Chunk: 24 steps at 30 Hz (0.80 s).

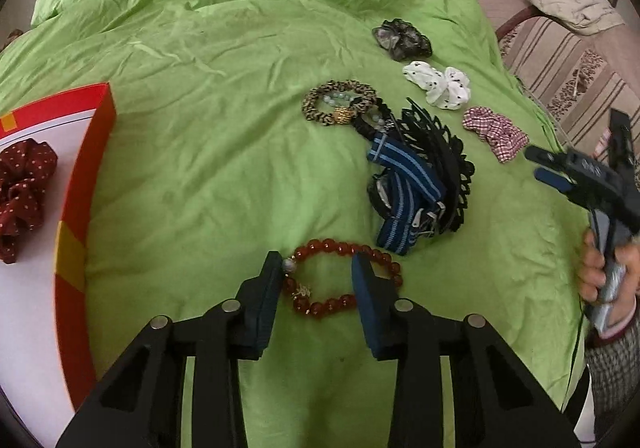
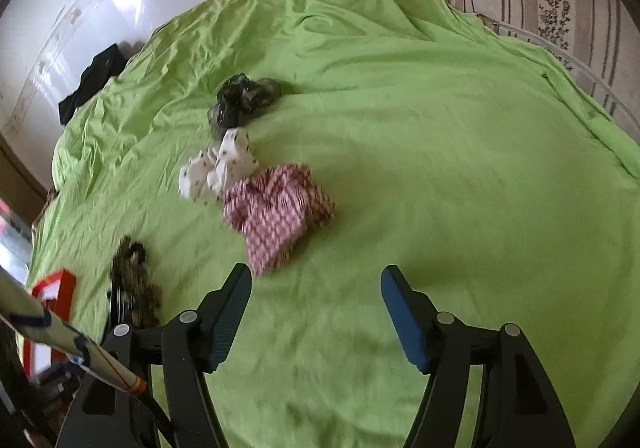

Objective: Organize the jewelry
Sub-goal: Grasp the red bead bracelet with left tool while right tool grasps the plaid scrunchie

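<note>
Lying on a green bedspread [image 1: 200, 176], the stock reads as follows.

- Red bead bracelet [image 1: 340, 248]: flat on the spread, straddled by the left gripper [image 1: 316, 268]. Jaws part-open, one finger at the bracelet's left edge, the other inside the loop near its right side; whether the pads touch the beads cannot be told.
- Leopard-print hair tie [image 1: 320, 108], with a gold bead, just beyond.
- Blue striped band [image 1: 404, 184] and black toothed hair clip [image 1: 444, 152], heaped together right of centre.
- Dark sheer scrunchie [image 1: 402, 40], white printed scrunchie [image 1: 438, 86], red checked scrunchie [image 1: 494, 132]: a row at the right.
- Red dotted scrunchie [image 1: 20, 188]: inside the red-rimmed box [image 1: 86, 168] at the left.
- Right gripper [image 2: 316, 300]: jaws wide apart, nothing between them, poised just short of the checked scrunchie, held by a hand [image 1: 596, 272].
</note>
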Tool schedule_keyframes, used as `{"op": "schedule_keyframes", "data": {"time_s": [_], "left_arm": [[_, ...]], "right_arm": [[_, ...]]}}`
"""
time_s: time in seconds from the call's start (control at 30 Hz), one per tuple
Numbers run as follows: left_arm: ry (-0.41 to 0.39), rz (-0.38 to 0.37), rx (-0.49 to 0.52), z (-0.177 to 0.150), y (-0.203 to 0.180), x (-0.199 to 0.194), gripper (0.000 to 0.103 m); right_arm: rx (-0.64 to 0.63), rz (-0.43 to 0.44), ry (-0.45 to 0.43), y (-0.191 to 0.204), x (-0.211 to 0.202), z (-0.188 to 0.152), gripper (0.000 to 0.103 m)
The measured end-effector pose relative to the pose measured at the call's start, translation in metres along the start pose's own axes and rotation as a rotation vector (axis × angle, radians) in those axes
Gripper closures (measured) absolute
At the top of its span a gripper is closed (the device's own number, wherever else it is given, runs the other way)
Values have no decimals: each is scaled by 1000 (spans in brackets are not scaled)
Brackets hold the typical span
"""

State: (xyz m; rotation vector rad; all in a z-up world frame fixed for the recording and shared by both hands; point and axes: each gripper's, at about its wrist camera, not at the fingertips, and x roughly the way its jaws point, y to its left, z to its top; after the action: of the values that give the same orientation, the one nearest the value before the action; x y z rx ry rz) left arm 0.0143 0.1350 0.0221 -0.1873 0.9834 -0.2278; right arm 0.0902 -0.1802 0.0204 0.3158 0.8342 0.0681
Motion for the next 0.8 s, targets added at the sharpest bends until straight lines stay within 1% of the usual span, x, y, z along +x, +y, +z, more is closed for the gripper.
{"op": "schedule_keyframes", "data": {"time_s": [0.2,0.37,0.47,0.53,0.57,0.6,0.63,0.67,0.7,0.73,0.8], "left_arm": [[-24,29,27,-3,-5,6,69],[-30,14,21,-2,-3,8,65],[-33,17,19,-2,-4,9,65],[-34,25,24,-3,-5,9,65],[-35,28,25,-3,-6,9,65],[-35,36,27,-4,-7,9,68],[-37,51,26,-4,-7,9,72],[-38,68,25,-4,-7,8,80],[-42,74,20,-4,-7,7,92],[-41,66,12,-4,-6,5,95],[-45,67,-1,-4,-6,2,95]], "right_arm": [[-4,-30,11,8,27,14,31],[-19,-61,0,12,36,17,31],[-30,-78,-2,14,39,18,32],[-50,-107,-3,17,42,19,41],[-59,-117,-1,18,43,19,52],[-74,-129,3,20,45,19,64],[-81,-133,4,21,45,19,71],[-83,-133,5,21,44,19,83],[-84,-129,4,22,42,19,87],[-85,-125,0,23,38,18,88],[-84,-120,-14,25,27,16,90]]}}
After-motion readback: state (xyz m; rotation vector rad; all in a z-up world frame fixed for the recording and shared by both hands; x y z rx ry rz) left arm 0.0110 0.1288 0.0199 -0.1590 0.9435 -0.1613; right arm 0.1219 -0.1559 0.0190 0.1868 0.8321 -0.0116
